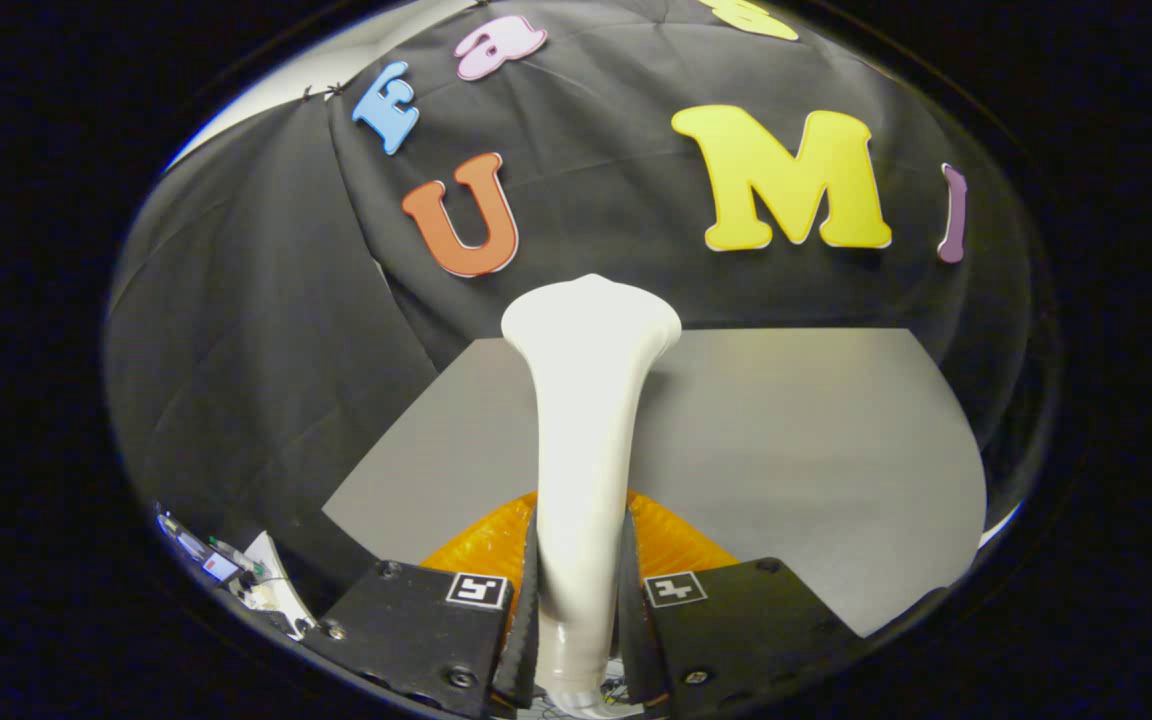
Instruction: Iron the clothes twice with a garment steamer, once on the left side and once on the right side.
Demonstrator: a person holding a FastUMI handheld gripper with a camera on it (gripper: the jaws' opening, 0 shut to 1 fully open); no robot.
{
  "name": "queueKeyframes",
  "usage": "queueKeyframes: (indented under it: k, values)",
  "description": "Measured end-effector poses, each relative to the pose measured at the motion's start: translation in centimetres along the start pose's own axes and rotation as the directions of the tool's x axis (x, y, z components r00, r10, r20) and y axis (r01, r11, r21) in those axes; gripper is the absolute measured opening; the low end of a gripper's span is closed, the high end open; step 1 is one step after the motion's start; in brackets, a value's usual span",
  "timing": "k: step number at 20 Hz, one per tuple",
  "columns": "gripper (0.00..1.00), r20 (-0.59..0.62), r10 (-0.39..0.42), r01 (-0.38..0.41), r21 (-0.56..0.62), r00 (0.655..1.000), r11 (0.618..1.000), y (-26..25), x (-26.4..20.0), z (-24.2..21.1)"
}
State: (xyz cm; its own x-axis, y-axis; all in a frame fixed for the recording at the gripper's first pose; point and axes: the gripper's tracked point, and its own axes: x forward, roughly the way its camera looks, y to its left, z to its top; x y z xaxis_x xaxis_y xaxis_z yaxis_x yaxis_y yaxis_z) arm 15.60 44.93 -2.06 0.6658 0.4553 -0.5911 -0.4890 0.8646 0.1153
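Item 1, booth wall (pixel 266 380): black cloth, hanging behind and to the side, taking up most of the far field. Item 2, table (pixel 796 450): grey top, running out ahead of the fingers to the wall, bare across its far part. Item 3, garment (pixel 681 545): orange cloth w/ fine ribbing, lying on the table just ahead of the fingers, showing on both sides of the steamer neck; most of it is sitting hidden under the gripper, so extent can't be told. Item 4, garment steamer (pixel 584 430): white, long neck rising from betw. the fingers and flaring to a wide head at the far end, head hanging above the table's back edge, clear of the cloth. Item 5, gripper (pixel 576 620): closed down to neck width, both fingers pressing on the steamer's lower neck, one per side; grip is looking square and centred. Item 6, small clutter (pixel 236 575): paper and small bits lying beside the table, off to one side, too small to ID. Handling note, judged: pass not yet touching fabric; head needs tipping down until its face is lying flat on the orange cloth, then drawing in one slow straight stroke along one side, keeping pressure light so ribbing isn't bunching, wrist steady so the neck isn't twisting in the pads.
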Motion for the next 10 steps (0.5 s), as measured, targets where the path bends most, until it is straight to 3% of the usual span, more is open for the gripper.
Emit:
queueKeyframes:
  k: [5, 10]
  values:
    - [0.37, 0.104, 0.024, -0.029, 0.041, 0.994, 0.999, -3.1, -6.1, -0.8]
    - [0.36, 0.197, -0.013, 0.002, 0.058, 0.98, 0.998, -6.6, -13.5, -2.7]
